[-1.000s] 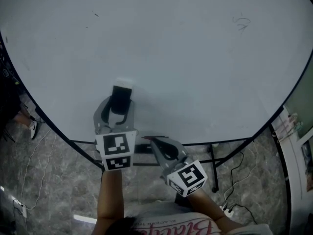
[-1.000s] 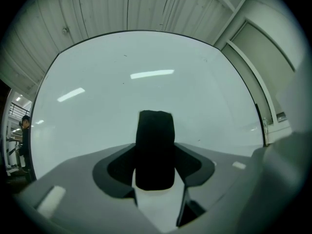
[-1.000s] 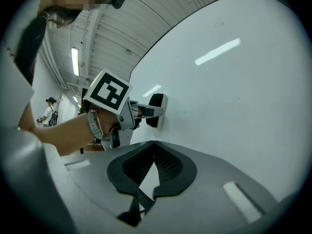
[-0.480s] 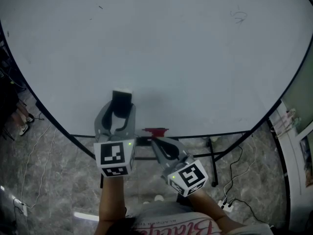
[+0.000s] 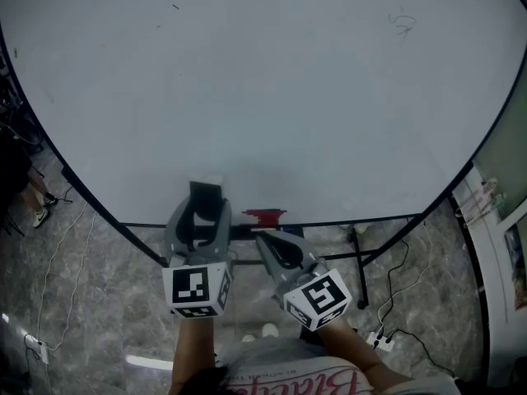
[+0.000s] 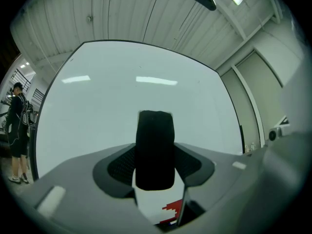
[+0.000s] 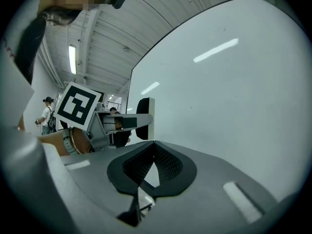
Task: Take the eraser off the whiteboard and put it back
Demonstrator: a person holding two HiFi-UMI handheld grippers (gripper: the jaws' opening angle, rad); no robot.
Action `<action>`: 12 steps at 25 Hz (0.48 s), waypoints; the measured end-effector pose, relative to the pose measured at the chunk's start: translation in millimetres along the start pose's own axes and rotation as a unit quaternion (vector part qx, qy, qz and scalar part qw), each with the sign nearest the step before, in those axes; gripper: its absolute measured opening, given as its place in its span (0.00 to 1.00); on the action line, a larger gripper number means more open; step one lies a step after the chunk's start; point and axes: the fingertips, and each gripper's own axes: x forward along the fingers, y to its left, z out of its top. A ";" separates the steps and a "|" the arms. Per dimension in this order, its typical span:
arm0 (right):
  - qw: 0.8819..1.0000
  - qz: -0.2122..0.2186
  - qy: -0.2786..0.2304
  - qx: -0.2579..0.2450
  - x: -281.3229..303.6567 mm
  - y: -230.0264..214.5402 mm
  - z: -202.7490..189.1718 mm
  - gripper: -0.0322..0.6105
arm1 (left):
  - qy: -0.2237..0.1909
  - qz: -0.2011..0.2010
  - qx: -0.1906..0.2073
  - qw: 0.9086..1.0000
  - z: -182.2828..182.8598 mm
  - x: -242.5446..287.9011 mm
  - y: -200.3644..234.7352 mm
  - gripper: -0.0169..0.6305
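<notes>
The left gripper (image 5: 202,219) clamps the black eraser (image 5: 206,194) at the whiteboard's (image 5: 288,97) near edge, seemingly off its surface. Putting it back is not yet done. The right gripper (image 5: 258,238) is clenched and empty.

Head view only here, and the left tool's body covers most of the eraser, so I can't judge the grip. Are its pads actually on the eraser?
Observer: Yes. The left gripper view shows the left tool with a pad on each side of the black eraser.
Operator: And the other one, is it carrying anything?
Observer: No. Its own view shows the right tool shut, with nothing between the jaws.
</notes>
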 end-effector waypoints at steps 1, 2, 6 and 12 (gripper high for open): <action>1.000 0.000 0.001 0.000 -0.1 0.5 -0.5 0.05 | -0.001 -0.002 -0.004 1.000 -1.7 -3.5 -1.5 0.37; 1.000 -0.001 0.001 0.000 -0.3 0.8 -0.9 0.05 | 0.000 -0.005 -0.009 1.000 -3.4 -7.0 -3.1 0.37; 1.000 -0.004 0.001 0.000 -1.5 1.6 -1.5 0.05 | 0.006 -0.018 -0.023 1.000 -11.9 -23.1 -9.4 0.37; 1.000 -0.006 0.000 -0.001 -2.4 3.5 -3.1 0.05 | 0.026 -0.025 -0.033 0.999 -29.6 -36.8 -12.8 0.37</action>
